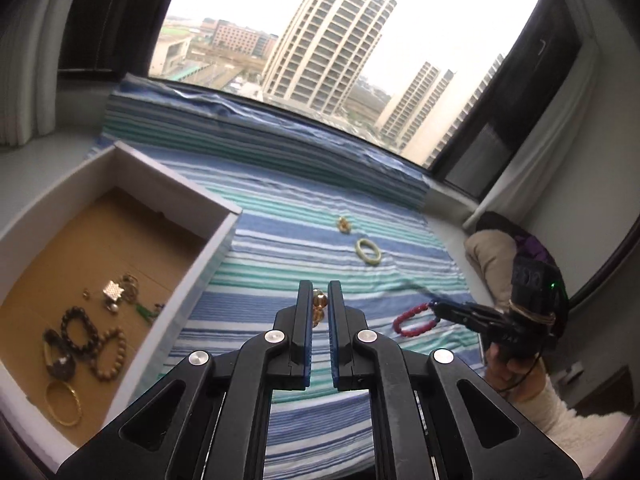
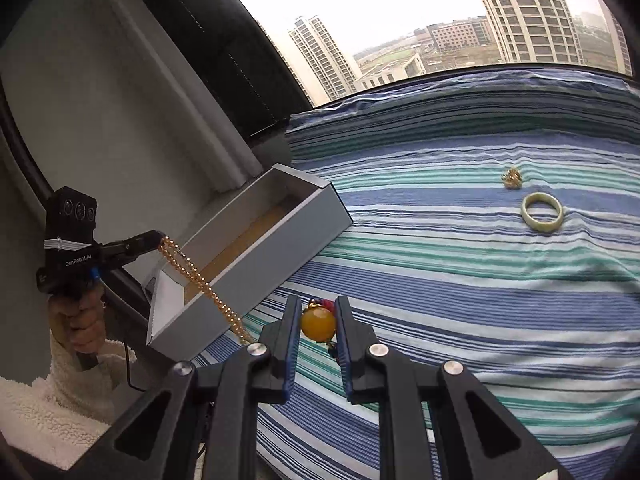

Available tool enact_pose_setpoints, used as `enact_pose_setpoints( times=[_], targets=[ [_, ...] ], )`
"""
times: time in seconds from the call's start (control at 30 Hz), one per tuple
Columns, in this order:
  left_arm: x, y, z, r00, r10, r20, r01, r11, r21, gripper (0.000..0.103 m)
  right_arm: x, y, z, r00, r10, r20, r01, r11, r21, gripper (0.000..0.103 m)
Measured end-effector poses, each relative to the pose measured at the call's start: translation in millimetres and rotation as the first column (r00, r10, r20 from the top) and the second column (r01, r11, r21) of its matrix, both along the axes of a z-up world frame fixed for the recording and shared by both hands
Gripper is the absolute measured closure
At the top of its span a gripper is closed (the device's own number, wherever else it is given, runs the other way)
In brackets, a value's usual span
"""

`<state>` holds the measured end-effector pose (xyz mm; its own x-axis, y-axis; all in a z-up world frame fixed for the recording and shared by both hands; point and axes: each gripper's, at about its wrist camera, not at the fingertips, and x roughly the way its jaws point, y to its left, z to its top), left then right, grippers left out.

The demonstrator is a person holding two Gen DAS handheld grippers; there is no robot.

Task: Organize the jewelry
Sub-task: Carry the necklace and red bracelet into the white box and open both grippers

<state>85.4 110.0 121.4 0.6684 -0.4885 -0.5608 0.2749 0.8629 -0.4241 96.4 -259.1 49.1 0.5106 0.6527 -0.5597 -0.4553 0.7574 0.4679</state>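
A: Left gripper [image 1: 320,304] was clamped on the gold bead strand [image 2: 200,280]. The strand hung slack from its tips, slanting down beside the box [image 2: 256,248] to the striped cloth [image 2: 440,280].

B: Right gripper [image 2: 318,322], narrowly parted, pinched the amber bead [image 2: 318,322]; the red bracelet [image 1: 414,320] dangled in a loop from its tips. The pale bangle [image 2: 543,213] lay flat beyond.

- Left gripper [image 2: 158,236]: black, "GenRobot.AI" in white print, white band, 3 lenses on top.
- Right gripper [image 2: 318,322]: black fingers, blue pads, 4 silver screws.
- Sleeve [image 2: 48,396]: cream fleece.
- Cable [image 2: 130,372]: thin, black.
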Motion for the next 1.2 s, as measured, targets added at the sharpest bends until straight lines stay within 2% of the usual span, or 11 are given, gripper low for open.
enact_pose_setpoints(
  times=[0.2,0.4,0.57,0.6,0.8,0.83,0.9,0.93,0.97,1.17,1.2],
  targets=[
    [7.5,60.7,51.0,0.983,0.146,0.108,-0.153,0.986,0.065,0.099,33.2,62.3,52.0,0.989,0.127,0.076,-0.126,0.992,-0.022,0.086],
    [48.2,123.4,51.6,0.955,0.273,0.118,-0.286,0.95,0.122,0.099,85.3,146.7,84.0,0.967,0.223,0.121,-0.217,0.974,-0.058,0.086],
    [110.1,162.3,-3.2,0.936,0.348,0.042,-0.35,0.92,0.178,0.099,151.5,235.9,68.8,0.957,0.276,0.09,-0.267,0.959,-0.099,0.086],
    [122.7,169.5,-18.9,0.931,0.363,0.018,-0.36,0.914,0.189,0.099,151.5,235.9,68.8,0.957,0.276,0.09,-0.267,0.959,-0.099,0.086],
    [163.2,186.9,-98.2,0.907,0.417,-0.057,-0.387,0.879,0.28,0.097,210.4,313.6,3.1,0.954,0.298,-0.013,-0.293,0.93,-0.221,0.086],
    [165.2,187.7,-106.9,0.901,0.43,-0.061,-0.394,0.868,0.302,0.095,216.9,320.9,-8.1,0.957,0.29,-0.023,-0.287,0.926,-0.246,0.083],
    [164.6,187.5,-116.6,0.89,0.451,-0.067,-0.406,0.852,0.332,0.072,223.6,330.7,-26.1,0.959,0.281,-0.038,-0.281,0.919,-0.277,0.078],
    [160.7,187.1,-118.5,0.886,0.459,-0.06,-0.415,0.846,0.335,0.053,226.4,332.4,-31.8,0.961,0.274,-0.043,-0.275,0.918,-0.285,0.062],
    [155.3,186.1,-116.3,0.883,0.468,-0.044,-0.428,0.839,0.336,0.041,228.8,329.3,-35.4,0.969,0.243,-0.041,-0.245,0.929,-0.279,0.055],
    [104.5,157.6,-96.6,0.88,0.472,0.053,-0.458,0.814,0.357,0.021,212.3,298.3,-21.0,0.976,0.216,0.011,-0.205,0.941,-0.269,0.052],
    [95.1,147.0,-93.5,0.88,0.469,0.072,-0.461,0.81,0.363,0.018,205.8,289.2,-18.3,0.978,0.205,0.028,-0.189,0.941,-0.28,0.048]
  ],
)
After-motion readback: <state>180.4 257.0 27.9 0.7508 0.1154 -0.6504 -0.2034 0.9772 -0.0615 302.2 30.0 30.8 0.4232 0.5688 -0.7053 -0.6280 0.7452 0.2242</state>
